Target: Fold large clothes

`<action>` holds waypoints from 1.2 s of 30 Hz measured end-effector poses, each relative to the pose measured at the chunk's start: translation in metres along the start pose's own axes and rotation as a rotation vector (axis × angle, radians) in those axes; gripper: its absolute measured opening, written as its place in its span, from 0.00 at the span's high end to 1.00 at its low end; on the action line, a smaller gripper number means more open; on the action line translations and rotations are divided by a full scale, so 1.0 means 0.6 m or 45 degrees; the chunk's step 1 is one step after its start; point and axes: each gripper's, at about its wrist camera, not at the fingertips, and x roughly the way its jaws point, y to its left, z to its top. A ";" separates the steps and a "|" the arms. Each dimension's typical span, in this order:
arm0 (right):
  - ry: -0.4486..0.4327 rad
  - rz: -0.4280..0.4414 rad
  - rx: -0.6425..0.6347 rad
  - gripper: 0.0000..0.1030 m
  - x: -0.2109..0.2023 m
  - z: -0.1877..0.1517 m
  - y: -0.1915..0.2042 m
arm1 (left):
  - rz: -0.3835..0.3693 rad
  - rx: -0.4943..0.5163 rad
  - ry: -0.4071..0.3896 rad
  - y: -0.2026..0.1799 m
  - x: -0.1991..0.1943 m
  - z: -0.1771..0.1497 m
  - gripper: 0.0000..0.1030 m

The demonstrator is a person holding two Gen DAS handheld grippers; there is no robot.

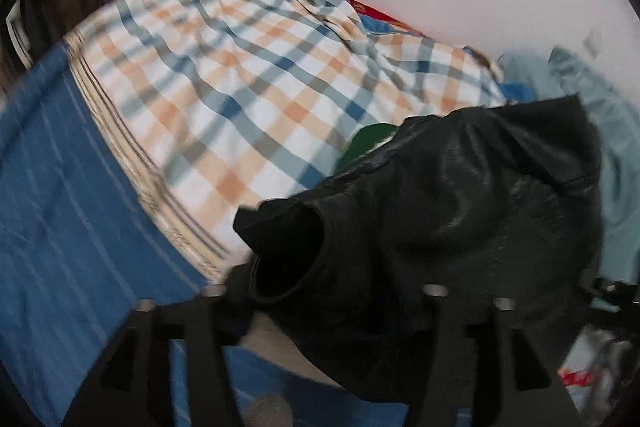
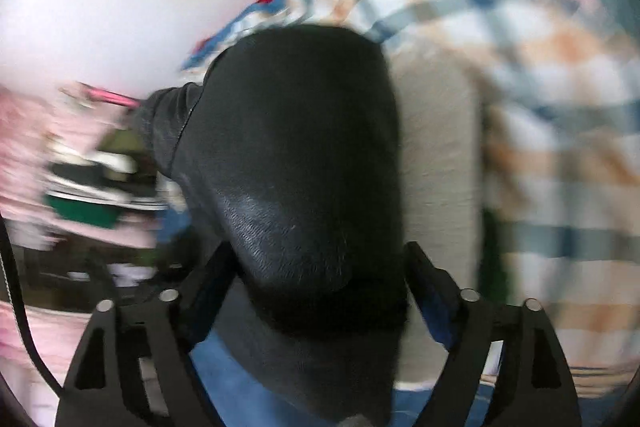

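Note:
A black leather-look jacket [image 1: 460,211] hangs bunched over the bed, one sleeve opening [image 1: 288,251] facing the left wrist camera. My left gripper [image 1: 324,291] holds it: the cloth fills the gap between the fingers. In the right wrist view the same jacket [image 2: 296,155] rises as a dark rounded mass between the fingers. My right gripper [image 2: 320,291] is shut on its lower edge. Both views are blurred by motion.
A checked orange, blue and white blanket [image 1: 248,75] covers the bed, over a blue striped sheet [image 1: 60,195]. A green item [image 1: 368,143] and pale blue cloth [image 1: 608,131] lie near the wall. Pink clutter [image 2: 28,155] stands at the left.

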 end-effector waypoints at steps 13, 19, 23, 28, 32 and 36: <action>-0.148 -0.775 -0.124 0.10 -0.085 -0.194 0.098 | 0.248 0.401 -0.102 -0.062 -0.128 -0.057 0.01; -0.233 -0.880 -0.132 0.10 -0.172 -0.284 0.177 | 0.196 0.450 -0.143 -0.060 -0.266 -0.085 0.01; -0.300 -0.897 -0.112 0.10 -0.257 -0.351 0.232 | 0.141 0.468 -0.155 -0.050 -0.360 -0.102 0.01; -0.382 -0.908 -0.096 0.10 -0.374 -0.444 0.316 | 0.094 0.498 -0.194 -0.028 -0.502 -0.127 0.01; -0.460 -0.925 -0.105 0.10 -0.474 -0.530 0.406 | 0.063 0.520 -0.214 -0.013 -0.605 -0.149 0.01; -0.524 -0.935 -0.125 0.10 -0.558 -0.604 0.490 | 0.035 0.519 -0.249 0.000 -0.706 -0.168 0.01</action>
